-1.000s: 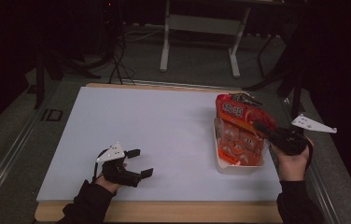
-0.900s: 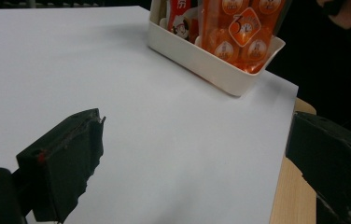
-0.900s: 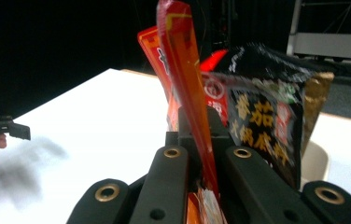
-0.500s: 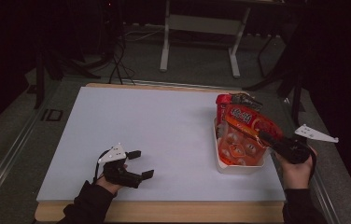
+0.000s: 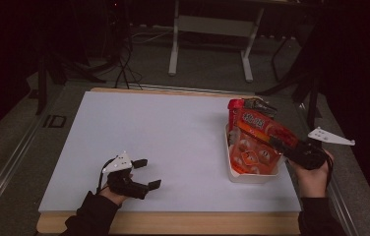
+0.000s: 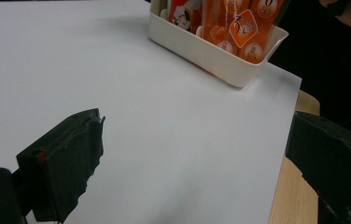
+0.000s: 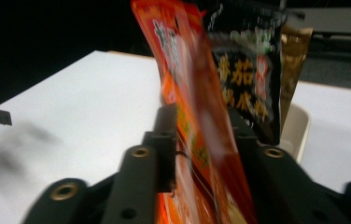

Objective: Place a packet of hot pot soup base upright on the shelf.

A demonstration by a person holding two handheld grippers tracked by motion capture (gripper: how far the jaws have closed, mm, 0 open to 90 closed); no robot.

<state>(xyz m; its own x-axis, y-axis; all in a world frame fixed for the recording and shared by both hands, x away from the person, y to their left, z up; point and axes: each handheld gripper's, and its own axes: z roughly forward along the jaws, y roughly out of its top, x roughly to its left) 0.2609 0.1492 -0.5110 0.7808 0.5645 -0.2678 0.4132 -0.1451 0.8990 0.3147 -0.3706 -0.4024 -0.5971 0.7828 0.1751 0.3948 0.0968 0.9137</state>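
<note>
Right gripper (image 5: 285, 145) fingers just opening, orange snack bag (image 5: 264, 129) between them, loose, leaning over white bin (image 5: 252, 175). Left gripper (image 5: 142, 173) fingers spread, empty, well left of bin. Step: dropping bag in. Next: pull right gripper back gently.

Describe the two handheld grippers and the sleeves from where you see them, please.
Both grippers are black with two blocky jaws. The left gripper carries a pale three-cornered plate on top and a thin cable looping by the wrist. The right gripper bears a similar plate; round bolt holes mark its jaw arms in its own view. Both sleeves are dark.
</note>
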